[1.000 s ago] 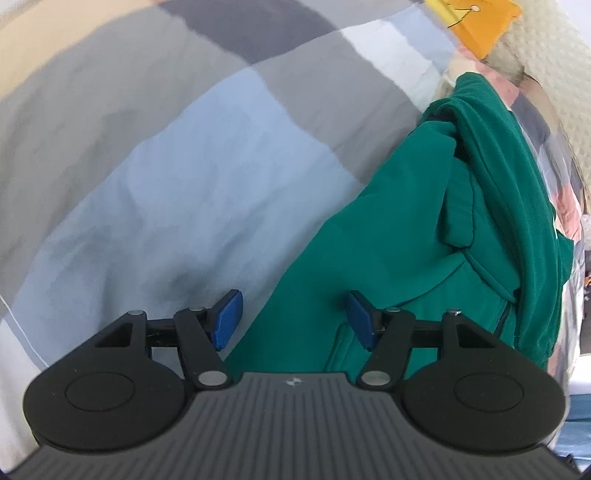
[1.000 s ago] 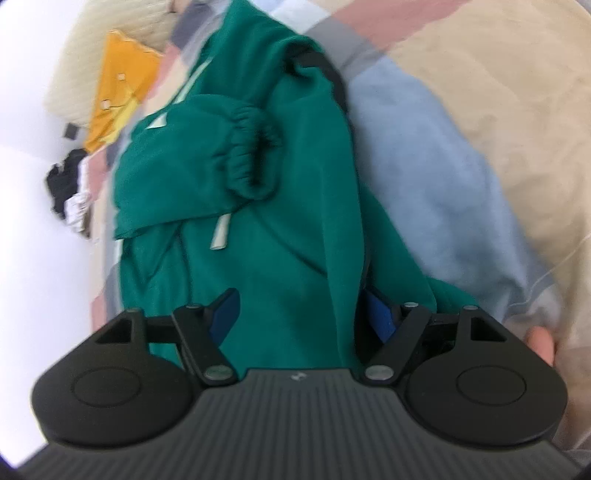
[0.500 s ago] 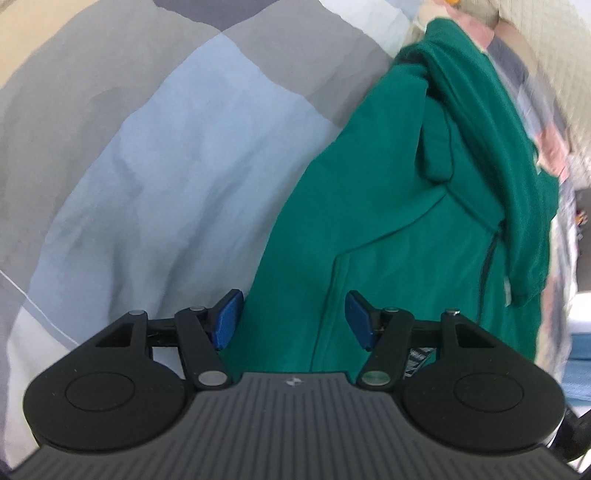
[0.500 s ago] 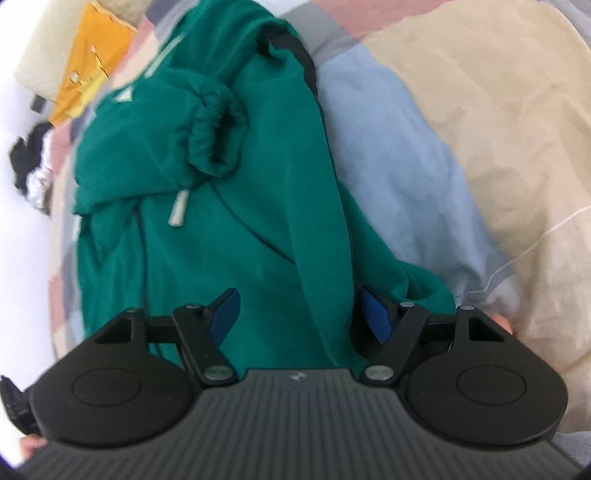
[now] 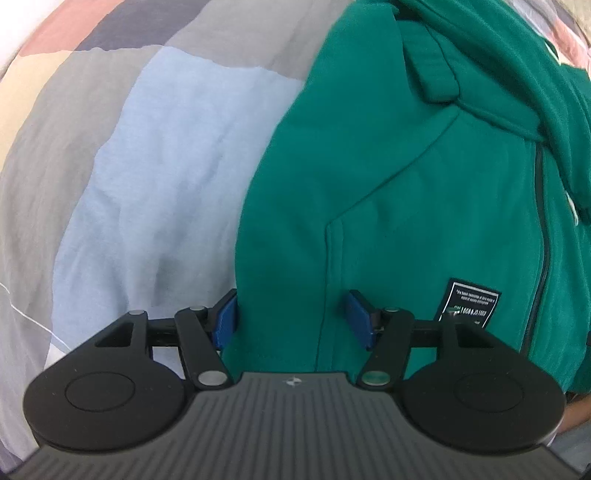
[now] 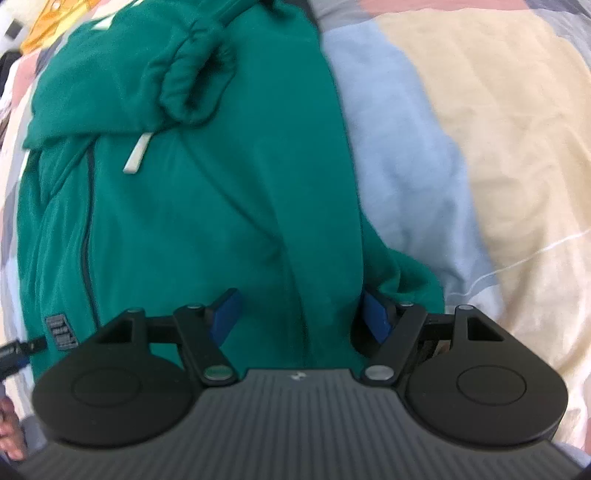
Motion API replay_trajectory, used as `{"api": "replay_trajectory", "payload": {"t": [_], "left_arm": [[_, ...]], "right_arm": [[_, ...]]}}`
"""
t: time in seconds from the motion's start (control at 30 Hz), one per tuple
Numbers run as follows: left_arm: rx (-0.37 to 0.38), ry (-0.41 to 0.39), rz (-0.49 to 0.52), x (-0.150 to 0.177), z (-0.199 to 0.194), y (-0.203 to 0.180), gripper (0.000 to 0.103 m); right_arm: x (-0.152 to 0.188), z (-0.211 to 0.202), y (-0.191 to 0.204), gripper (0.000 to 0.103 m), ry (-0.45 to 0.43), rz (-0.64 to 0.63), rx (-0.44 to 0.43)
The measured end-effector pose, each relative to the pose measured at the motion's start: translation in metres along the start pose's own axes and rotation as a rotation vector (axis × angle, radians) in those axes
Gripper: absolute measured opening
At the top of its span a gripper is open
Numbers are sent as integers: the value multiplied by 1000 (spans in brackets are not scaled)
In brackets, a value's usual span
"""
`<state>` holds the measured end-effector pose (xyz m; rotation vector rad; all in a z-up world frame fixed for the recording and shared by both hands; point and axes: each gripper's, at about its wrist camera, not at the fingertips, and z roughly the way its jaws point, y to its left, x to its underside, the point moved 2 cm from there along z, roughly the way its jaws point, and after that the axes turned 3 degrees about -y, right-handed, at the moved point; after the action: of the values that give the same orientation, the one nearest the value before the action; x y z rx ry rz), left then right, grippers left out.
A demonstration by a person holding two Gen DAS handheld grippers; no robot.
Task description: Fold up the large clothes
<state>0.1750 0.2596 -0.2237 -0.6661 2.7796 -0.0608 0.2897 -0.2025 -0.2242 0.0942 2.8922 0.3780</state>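
Tongs first: the left gripper [image 5: 291, 314] stands open over the lower left edge of the green hoodie [image 5: 388, 192], with cloth between the blue pads but not pinched, and the right gripper [image 6: 299, 314] stands open in the same way over the lower right edge. The hoodie lies flat on the bed, sleeves folded in over the chest, hood at the far end. I think the risk is an uneven grab: if one side takes only the top layer, or takes the quilt [image 5: 155, 177] together with the hem, the fold may come crooked and the loose cuff [image 6: 192, 88] may slide out. The quilt is soft, with blue, grey, beige and pink patches, so it can wrinkle and drag. Far off, yellow cloth [image 6: 37, 31] lies near the bed edge.
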Motion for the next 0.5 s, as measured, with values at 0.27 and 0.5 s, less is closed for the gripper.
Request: {"api": "replay_trajectory", "payload": {"t": [0.27, 0.5], "left_arm": [[-108, -113, 171, 12, -14, -33, 16], [114, -237, -132, 3, -50, 22, 7]], "right_arm": [[10, 4, 20, 19, -59, -134, 86], [7, -34, 10, 8, -196, -66, -72]]}}
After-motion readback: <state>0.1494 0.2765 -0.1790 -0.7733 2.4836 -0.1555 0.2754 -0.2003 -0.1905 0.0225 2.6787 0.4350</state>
